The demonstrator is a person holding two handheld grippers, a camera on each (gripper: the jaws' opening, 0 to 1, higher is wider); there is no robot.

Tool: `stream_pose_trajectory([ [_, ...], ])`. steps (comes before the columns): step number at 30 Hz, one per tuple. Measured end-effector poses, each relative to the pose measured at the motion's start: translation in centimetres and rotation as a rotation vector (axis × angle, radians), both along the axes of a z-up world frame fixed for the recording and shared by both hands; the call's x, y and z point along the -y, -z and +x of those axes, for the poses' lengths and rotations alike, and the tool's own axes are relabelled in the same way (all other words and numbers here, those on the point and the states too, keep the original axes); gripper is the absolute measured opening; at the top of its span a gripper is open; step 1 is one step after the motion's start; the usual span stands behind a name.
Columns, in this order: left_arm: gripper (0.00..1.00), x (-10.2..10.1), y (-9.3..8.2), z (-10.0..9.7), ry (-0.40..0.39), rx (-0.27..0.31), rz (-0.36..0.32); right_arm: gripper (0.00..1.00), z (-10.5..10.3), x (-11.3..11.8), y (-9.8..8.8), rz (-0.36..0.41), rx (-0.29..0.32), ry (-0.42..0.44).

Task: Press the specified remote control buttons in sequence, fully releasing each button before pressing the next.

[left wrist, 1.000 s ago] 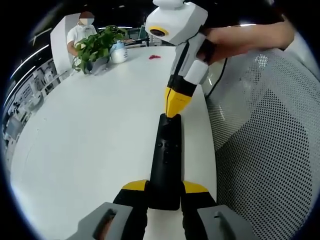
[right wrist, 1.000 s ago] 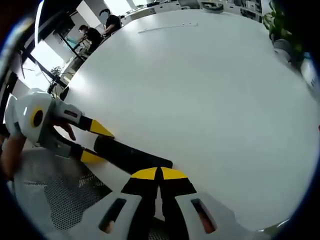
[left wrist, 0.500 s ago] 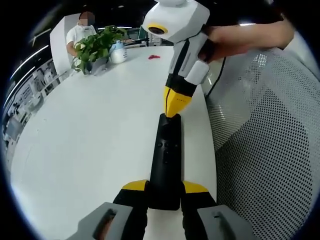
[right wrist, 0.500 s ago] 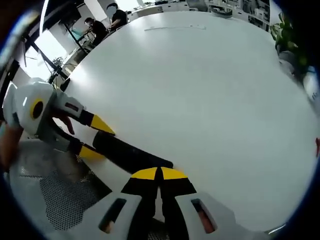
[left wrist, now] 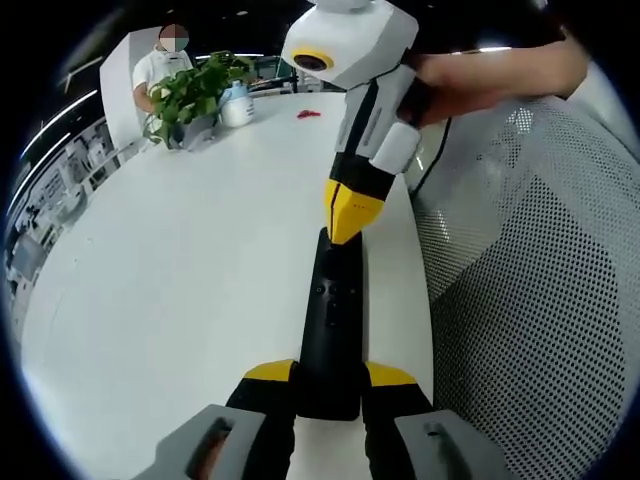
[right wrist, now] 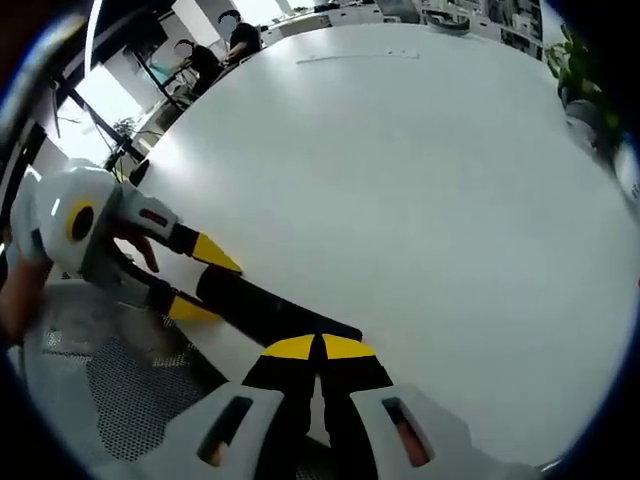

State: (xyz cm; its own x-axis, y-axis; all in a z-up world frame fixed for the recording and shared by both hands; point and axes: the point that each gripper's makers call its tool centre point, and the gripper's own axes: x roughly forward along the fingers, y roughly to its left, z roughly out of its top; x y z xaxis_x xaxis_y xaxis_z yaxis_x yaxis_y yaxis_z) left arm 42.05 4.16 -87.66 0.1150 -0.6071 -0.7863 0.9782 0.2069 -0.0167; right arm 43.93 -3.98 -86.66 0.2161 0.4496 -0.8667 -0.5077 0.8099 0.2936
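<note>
— What are the left gripper's [left wrist: 330, 385] jaws doing?
— They clench the near end of the black remote [left wrist: 331, 315], one yellow tip on each side. It runs straight ahead of them, flat on the white table [left wrist: 170, 280].
— And the right gripper [left wrist: 347, 212]?
— Its jaws are pressed together with nothing between them, tips touching the remote's far end from above. In the right gripper view the remote [right wrist: 275, 305] lies just ahead of those tips.
— Farther out?
— A mesh chair [left wrist: 530, 300] beside the table; a potted plant [left wrist: 195, 95], a bottle [left wrist: 237, 103] and a small red thing [left wrist: 309, 115] at the far edge.
</note>
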Motion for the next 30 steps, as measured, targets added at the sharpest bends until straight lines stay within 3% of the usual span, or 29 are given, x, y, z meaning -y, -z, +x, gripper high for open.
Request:
stream_pose_trajectory([
  [8, 0.25, 0.00, -0.01, -0.01, 0.003, -0.002, 0.001, 0.00, -0.07, 0.08, 0.07, 0.000, 0.006, 0.003],
  [17, 0.25, -0.01, 0.00, -0.04, 0.004, -0.002, 0.006, 0.00, -0.24, -0.01, 0.09, -0.050, 0.075, -0.066],
  [30, 0.25, 0.02, -0.01, -0.05, 0.008, -0.002, 0.005, 0.00, -0.34, 0.26, 0.07, -0.042, 0.033, -0.036],
])
